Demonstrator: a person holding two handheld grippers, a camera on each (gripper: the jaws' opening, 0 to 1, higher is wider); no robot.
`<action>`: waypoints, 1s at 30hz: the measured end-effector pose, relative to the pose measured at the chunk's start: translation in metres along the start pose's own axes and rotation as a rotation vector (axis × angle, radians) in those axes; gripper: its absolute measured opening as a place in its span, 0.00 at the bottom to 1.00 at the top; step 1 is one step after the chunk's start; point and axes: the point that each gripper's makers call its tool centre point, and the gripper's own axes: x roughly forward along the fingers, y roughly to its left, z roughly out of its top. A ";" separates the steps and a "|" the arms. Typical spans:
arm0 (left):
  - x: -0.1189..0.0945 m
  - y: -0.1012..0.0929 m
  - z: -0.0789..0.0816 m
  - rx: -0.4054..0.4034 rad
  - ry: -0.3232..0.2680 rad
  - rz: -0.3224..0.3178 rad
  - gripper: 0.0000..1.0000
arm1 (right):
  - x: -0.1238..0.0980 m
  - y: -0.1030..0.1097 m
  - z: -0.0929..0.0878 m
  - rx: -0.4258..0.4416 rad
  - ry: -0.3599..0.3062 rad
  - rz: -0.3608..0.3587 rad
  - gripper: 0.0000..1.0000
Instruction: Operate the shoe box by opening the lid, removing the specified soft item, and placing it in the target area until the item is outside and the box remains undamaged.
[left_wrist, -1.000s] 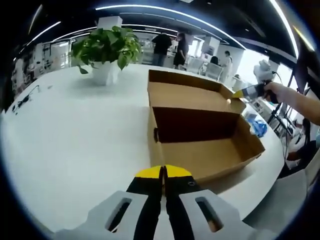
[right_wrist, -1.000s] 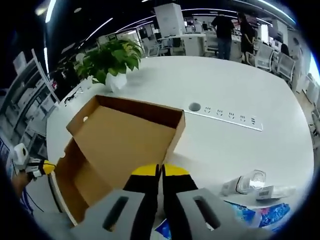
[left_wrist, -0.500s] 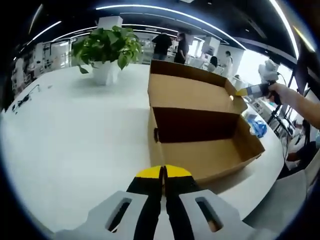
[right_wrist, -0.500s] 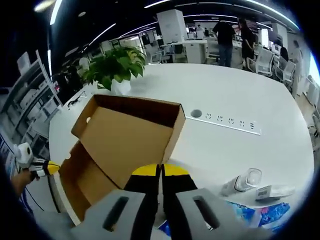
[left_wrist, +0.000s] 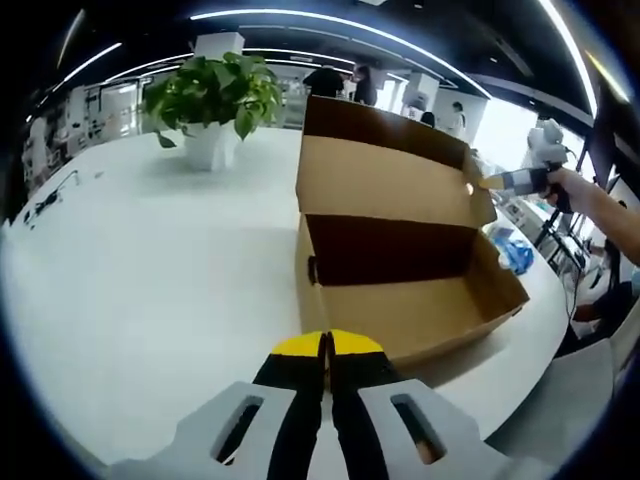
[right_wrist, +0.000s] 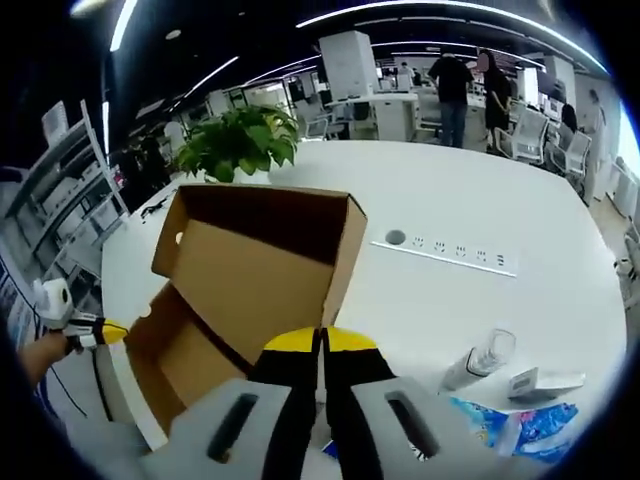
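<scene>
Here, in the left gripper view, a potted plant stands toward the far left part of the white surface. To its right the brown shoe box sits near the surface's right edge, its inside bare cardboard as far as can be seen, its lid raised partway, hinged along the far wall. Nothing stands between the left hand-held gripper and the box's near wall; its yellow-tipped jaws are pressed together, gripping nothing, just short of that wall. Further right, the right hand-held gripper touches the lid's right corner, a person's hand behind it with the forearm reaching in from the right.

In the right gripper view, the left hand-held gripper shows at the far left beside the box. The lid tilts up just ahead of the right hand-held gripper, whose jaws meet tightly. A socket strip lies mid-surface; a clear bottle, a small white box and a blue patterned packet lie by the near right edge. People stand far behind.
</scene>
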 end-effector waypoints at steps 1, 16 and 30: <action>0.000 0.000 0.000 0.000 0.000 0.000 0.00 | -0.001 0.001 0.000 -0.002 -0.005 -0.001 0.00; -0.001 0.000 0.000 0.002 -0.008 0.001 0.00 | -0.016 0.010 -0.006 -0.014 -0.075 -0.022 0.00; 0.000 0.000 0.000 0.001 -0.019 -0.003 0.00 | -0.030 0.018 -0.015 -0.013 -0.129 -0.034 0.00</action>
